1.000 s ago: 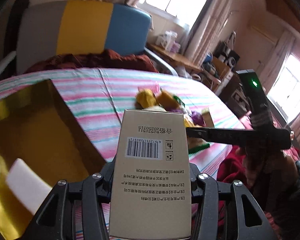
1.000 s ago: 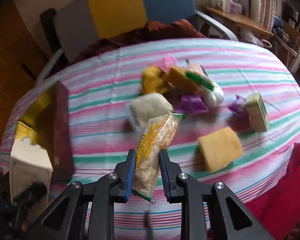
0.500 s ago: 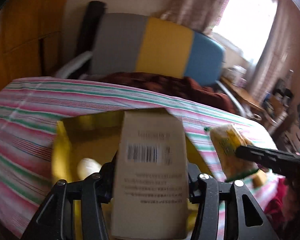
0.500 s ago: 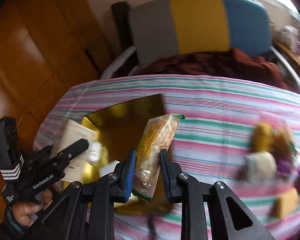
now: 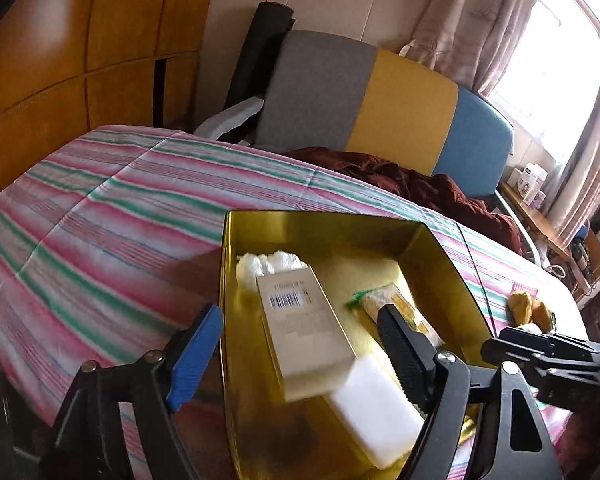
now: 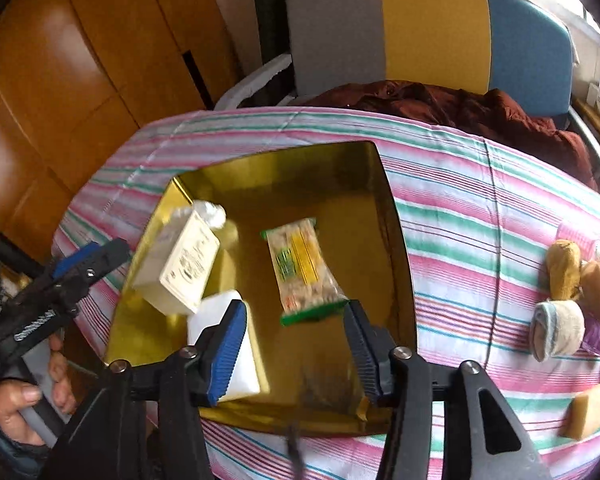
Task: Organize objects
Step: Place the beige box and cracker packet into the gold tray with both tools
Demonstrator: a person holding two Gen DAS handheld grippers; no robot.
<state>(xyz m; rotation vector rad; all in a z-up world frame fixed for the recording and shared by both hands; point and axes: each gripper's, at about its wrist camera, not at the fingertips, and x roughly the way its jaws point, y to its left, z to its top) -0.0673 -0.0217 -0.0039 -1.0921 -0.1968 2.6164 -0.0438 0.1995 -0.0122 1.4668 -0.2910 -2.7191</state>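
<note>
Both claws let go since a sec ago. Left claw (image 5: 300, 344) was pinching the beige carton (image 5: 306, 330); now its jaws are spreading w/ the carton loose btwn them, tilted, lower end on a white block (image 5: 374, 412) inside the gold tin (image 5: 320, 222). Right claw (image 6: 296, 350) was pinching the snack packet (image 6: 302, 270) – now jaws spreading, packet just ahead of the tips, in the tin, untouched. Tin's far half bare. Striped worktop (image 6: 460, 216) open beyond the tin's right wall; rolled cloths (image 6: 564, 300) well right of right claw.
</note>
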